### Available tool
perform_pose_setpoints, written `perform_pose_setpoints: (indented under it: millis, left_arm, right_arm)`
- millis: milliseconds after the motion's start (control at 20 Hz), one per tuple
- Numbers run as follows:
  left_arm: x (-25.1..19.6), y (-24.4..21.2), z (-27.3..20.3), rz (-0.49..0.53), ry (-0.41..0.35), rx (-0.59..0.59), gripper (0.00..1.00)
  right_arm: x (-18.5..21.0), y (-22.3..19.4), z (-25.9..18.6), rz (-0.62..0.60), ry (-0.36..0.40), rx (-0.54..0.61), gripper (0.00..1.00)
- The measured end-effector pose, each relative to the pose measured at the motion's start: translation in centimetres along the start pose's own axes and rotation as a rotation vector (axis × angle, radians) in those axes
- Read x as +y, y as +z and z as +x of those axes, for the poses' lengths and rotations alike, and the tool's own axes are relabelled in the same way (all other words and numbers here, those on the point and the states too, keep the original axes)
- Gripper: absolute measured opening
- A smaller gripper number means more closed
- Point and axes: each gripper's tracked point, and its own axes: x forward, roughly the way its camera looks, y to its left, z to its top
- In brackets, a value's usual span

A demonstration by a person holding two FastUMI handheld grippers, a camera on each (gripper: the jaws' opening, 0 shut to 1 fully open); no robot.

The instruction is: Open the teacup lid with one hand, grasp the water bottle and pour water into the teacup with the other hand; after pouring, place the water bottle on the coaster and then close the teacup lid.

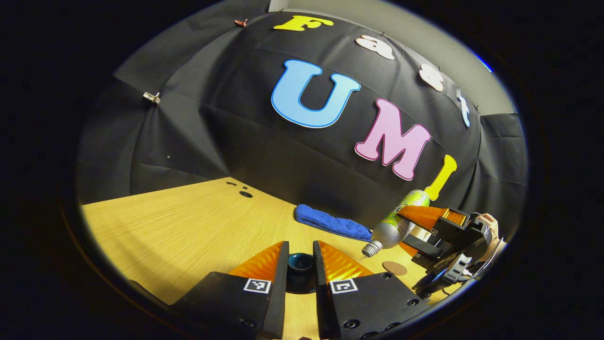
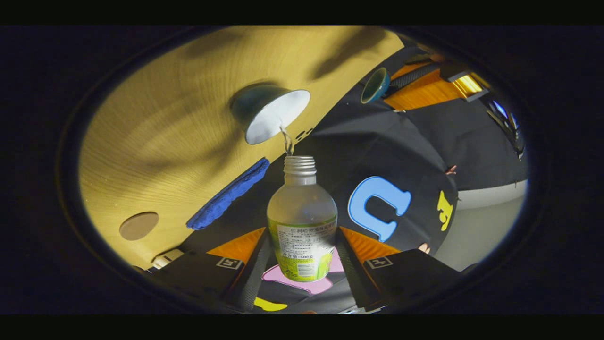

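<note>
pouring is under way, judging by both views.

left gripper view: your left gripper (image 1: pixel 300 264) is clenched on the dark teal teacup lid (image 1: pixel 300 265), both fingers pressing its sides, held above the wooden table (image 1: pixel 179 226). at about three o'clock from it, the right gripper (image 1: pixel 415 229) holds the water bottle (image 1: pixel 398 222) tipped, neck pointing down toward seven o'clock. the round coaster (image 1: pixel 394 267) lies on the table just under the bottle's mouth side, and a blue towel (image 1: pixel 332 223) lies against the wall at one o'clock.

right gripper view: your right gripper (image 2: pixel 302 257) is clamped on the labelled body of the water bottle (image 2: pixel 302 212). its long axis runs straight toward twelve o'clock, and a thin stream leaves the mouth into the teacup (image 2: pixel 271 115), which sits at eleven o'clock, white inside showing. the coaster (image 2: pixel 138 225) is at nine o'clock, well apart from the cup, with the towel (image 2: pixel 229 193) between. the lid (image 2: pixel 375 85) shows at one o'clock in the left gripper (image 2: pixel 396 87).

the next move turns on that coaster: it lies nearer the bottle hand, so you would right the bottle first, then carry it there.
</note>
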Motion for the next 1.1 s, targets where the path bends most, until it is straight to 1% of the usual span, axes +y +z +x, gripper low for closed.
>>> perform_pose_setpoints:
  millis: [100, 200, 350, 400, 450, 500, 550, 600, 700, 750, 800, 900, 950, 1050, 1100]
  left_arm:
    - [0.0, -0.1, 0.0, -0.001, -0.002, 0.003, 0.31]
    - [0.0, -0.2, 0.0, -0.002, -0.003, 0.005, 0.31]
    - [0.1, -0.2, 0.1, -0.001, 0.0, 0.004, 0.31]
    - [0.1, -0.1, 0.1, -0.002, 0.002, 0.004, 0.31]
    - [0.1, -0.2, 0.1, -0.004, 0.002, 0.005, 0.31]
    - [0.2, -0.1, 0.0, -0.008, 0.002, 0.004, 0.31]
    - [0.2, -0.1, 0.0, -0.009, 0.003, 0.003, 0.31]
    - [0.3, -0.2, 0.0, -0.008, 0.005, 0.003, 0.31]
    - [0.3, -0.3, 0.1, -0.009, 0.009, 0.006, 0.31]
    - [0.4, -0.4, 0.1, -0.01, 0.01, 0.008, 0.31]
    - [0.5, -0.3, 0.1, -0.01, 0.012, 0.008, 0.31]
    - [0.4, -0.3, 0.1, -0.006, 0.014, 0.005, 0.31]
    - [0.3, -0.3, 0.1, -0.003, 0.014, 0.002, 0.31]
    - [-0.1, -0.4, 0.0, 0.013, 0.014, 0.002, 0.31]
    - [-0.2, -0.6, 0.1, 0.022, 0.015, 0.004, 0.31]
  right_arm:
    - [-0.3, 0.5, -0.4, -0.055, -0.03, -0.008, 0.79]
    - [-0.4, 0.8, -0.5, -0.074, -0.039, -0.016, 0.79]
    - [-0.2, 0.8, -0.5, -0.056, -0.039, -0.012, 0.79]
    - [-0.2, 0.6, -0.5, -0.046, -0.033, -0.01, 0.82]
    - [-0.1, 0.4, -0.3, -0.019, -0.025, -0.008, 0.79]
    - [0.4, 0.3, -0.3, 0.045, -0.002, -0.003, 0.79]
    - [0.9, 0.4, -0.3, 0.142, 0.032, 0.001, 0.79]
    - [1.5, 0.5, -0.4, 0.298, 0.081, 0.005, 0.79]
    - [2.4, 0.4, -0.3, 0.512, 0.12, 0.007, 0.79]
    - [2.9, 0.6, -0.4, 0.648, 0.14, 0.004, 0.8]
    - [3.1, 0.9, -0.4, 0.76, 0.155, -0.001, 0.8]
    - [4.4, 0.8, -0.4, 1.077, 0.207, 0.005, 0.8]
    - [4.6, 0.4, -0.3, 1.198, 0.222, 0.009, 0.8]
    - [5.4, -1.4, -1.2, 1.516, 0.241, 0.023, 0.8]
    - [5.7, -2.4, -1.6, 1.62, 0.24, 0.028, 0.8]
